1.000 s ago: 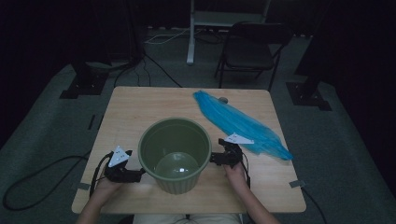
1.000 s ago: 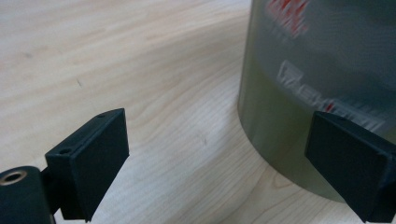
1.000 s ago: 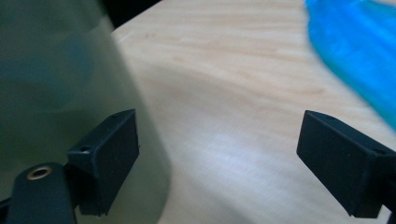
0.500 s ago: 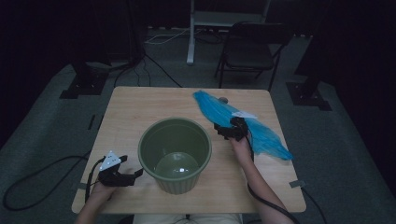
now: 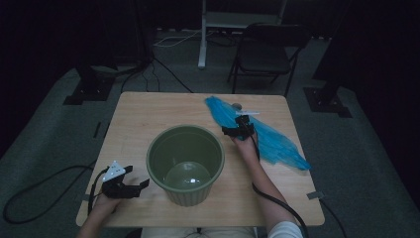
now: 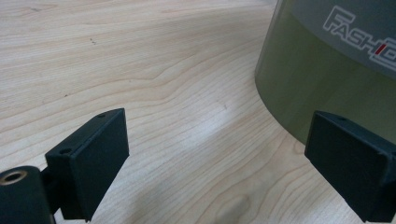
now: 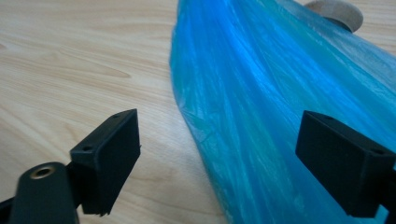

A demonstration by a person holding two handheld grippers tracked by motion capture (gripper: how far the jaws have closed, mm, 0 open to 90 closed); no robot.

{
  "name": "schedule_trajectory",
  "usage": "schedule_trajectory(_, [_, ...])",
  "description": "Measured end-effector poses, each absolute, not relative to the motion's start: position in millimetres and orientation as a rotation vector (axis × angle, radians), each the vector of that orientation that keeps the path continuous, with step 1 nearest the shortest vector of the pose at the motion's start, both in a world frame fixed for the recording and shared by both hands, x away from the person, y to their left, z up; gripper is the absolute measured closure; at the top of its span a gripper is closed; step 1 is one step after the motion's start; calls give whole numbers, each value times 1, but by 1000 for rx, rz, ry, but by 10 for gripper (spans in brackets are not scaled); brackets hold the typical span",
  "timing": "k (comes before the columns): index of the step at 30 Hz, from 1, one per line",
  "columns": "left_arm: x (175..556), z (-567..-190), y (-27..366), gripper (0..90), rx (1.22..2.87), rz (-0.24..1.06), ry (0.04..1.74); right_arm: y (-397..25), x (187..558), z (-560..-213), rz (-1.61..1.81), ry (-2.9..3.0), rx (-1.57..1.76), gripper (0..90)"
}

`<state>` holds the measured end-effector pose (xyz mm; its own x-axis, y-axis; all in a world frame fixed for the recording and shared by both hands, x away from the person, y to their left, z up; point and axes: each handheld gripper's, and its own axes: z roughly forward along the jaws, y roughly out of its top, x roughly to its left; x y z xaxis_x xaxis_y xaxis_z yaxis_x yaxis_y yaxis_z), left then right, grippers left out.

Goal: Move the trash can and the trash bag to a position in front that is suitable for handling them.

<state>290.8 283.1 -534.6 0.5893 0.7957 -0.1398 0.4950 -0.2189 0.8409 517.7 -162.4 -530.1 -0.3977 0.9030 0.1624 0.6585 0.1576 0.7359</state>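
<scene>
A green plastic bin [image 5: 185, 163] stands upright mid-table, open and empty. A blue plastic bag [image 5: 270, 139] lies flat along the right side of the wooden table [image 5: 143, 119]. My right gripper [image 5: 233, 127] is open at the bag's near-left edge. In the right gripper view the bag [image 7: 271, 93] runs between the wide-apart jaws of that gripper [image 7: 233, 158], which hold nothing. My left gripper [image 5: 136, 177] is open at the front left, just apart from the bin. In the left gripper view, the bin wall [image 6: 327, 70] rises beyond the gripper [image 6: 229, 163], past its right jaw.
A small round tan object [image 7: 338, 11] lies at the bag's far end, partly under it. A folding chair [image 5: 262, 54] and stand bases sit on the floor beyond the table. Cables trail off the table's front edge from both grippers.
My right gripper has left the bin's right side and moved away up the table to the blue bag. My left gripper has drawn back slightly toward the front left.
</scene>
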Motion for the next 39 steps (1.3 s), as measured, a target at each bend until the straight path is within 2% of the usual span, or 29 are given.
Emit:
schedule_trajectory(6, [291,-533,283,69,1871,407,1033,-160,519,-541,1039,2137,1528,193])
schedule_trajectory(9, [291,-533,281,69,1874,405,1030,-158,513,-544,976,2098,1486,278])
schedule_trajectory(11, [290,-533,281,69,1878,411,1031,-157,510,-544,920,2061,1469,429])
schedule_trajectory(12, [290,-533,281,69,1875,410,1032,-157,509,-545,912,2051,1462,458])
schedule_trajectory(15, [290,-533,280,69,1874,403,1033,-161,507,-544,912,2030,1473,646])
schedule_trajectory(17, [290,-533,280,69,1874,403,1033,-162,506,-544,923,2037,1468,646])
schedule_trajectory(18, [290,-534,280,69,1876,394,1034,-164,503,-543,942,2057,1461,783])
schedule_trajectory(20, [291,-534,280,69,1874,392,1037,-166,501,-543,953,2077,1451,825])
schedule_trajectory(27, [290,-534,279,69,1879,393,1027,-163,483,-537,1001,2244,1289,882])
schedule_trajectory(35, [287,-532,281,69,1864,412,1029,-157,476,-531,1028,2454,1027,882])
schedule_trajectory(39, [282,-532,286,69,1851,419,1037,-164,449,-531,1056,2547,937,852])
